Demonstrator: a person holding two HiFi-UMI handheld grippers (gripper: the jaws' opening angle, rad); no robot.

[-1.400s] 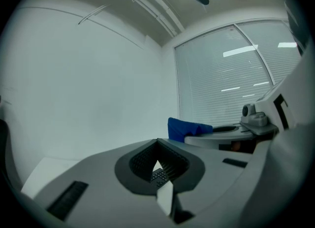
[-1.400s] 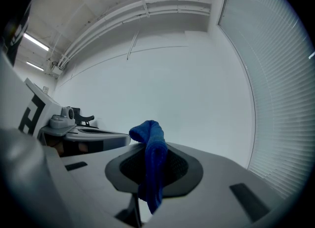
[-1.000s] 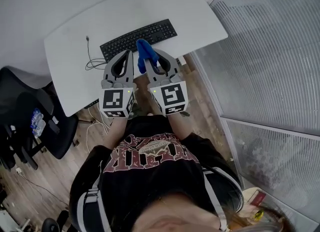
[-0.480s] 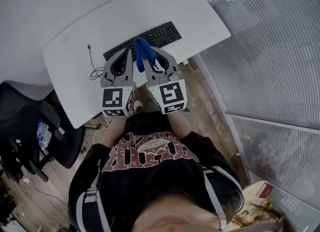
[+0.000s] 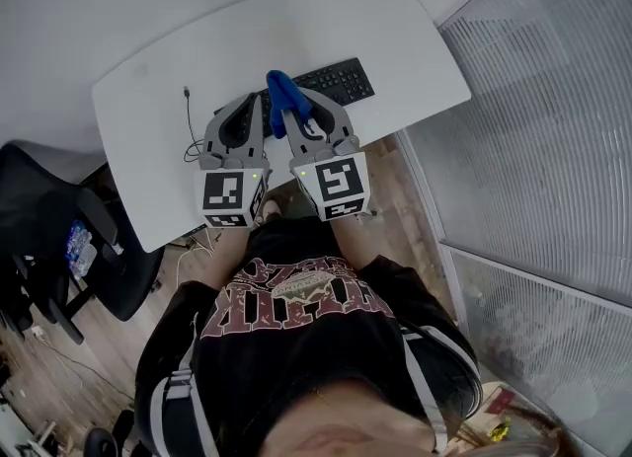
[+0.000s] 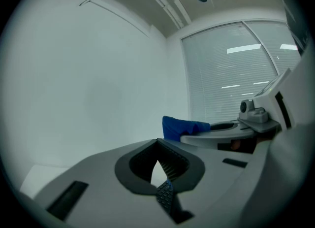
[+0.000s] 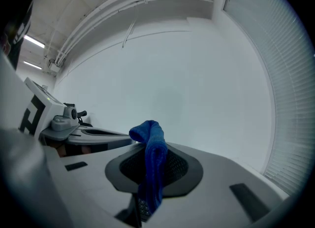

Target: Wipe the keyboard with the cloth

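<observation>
Keyboard (image 5: pixel 341 78), black, lies slantwise near the front edge of the white desk (image 5: pixel 296 21). Its left part is covered in the head view by the two grippers held above it, and its key legends are too small to read. The blue cloth (image 5: pixel 280 98) is up in the air rather than on the keys. The right gripper (image 5: pixel 296 110) has its jaws clamped on it, and a fold of the cloth pokes out past the tips while the rest hangs down between the pads. The left gripper (image 5: pixel 253 105) sits just beside it with its tips pressed together on nothing. Its own view shows only a sliver of desk and a few keys through the teardrop gap behind the tips.

Each gripper carries a cube with a black-and-white square marker facing up (patterns, not letters). A thin dark cable (image 5: pixel 188 110) trails across the desk just left of the keyboard. A black office chair (image 5: pixel 59 238) stands at the desk's left end on the wooden floor (image 5: pixel 395 198), and a ribbed glass partition (image 5: pixel 553 129) runs along the right. The person's dark T-shirt (image 5: pixel 296 307) bears arched block lettering over a crest, but it is seen upside down and I cannot read it.
</observation>
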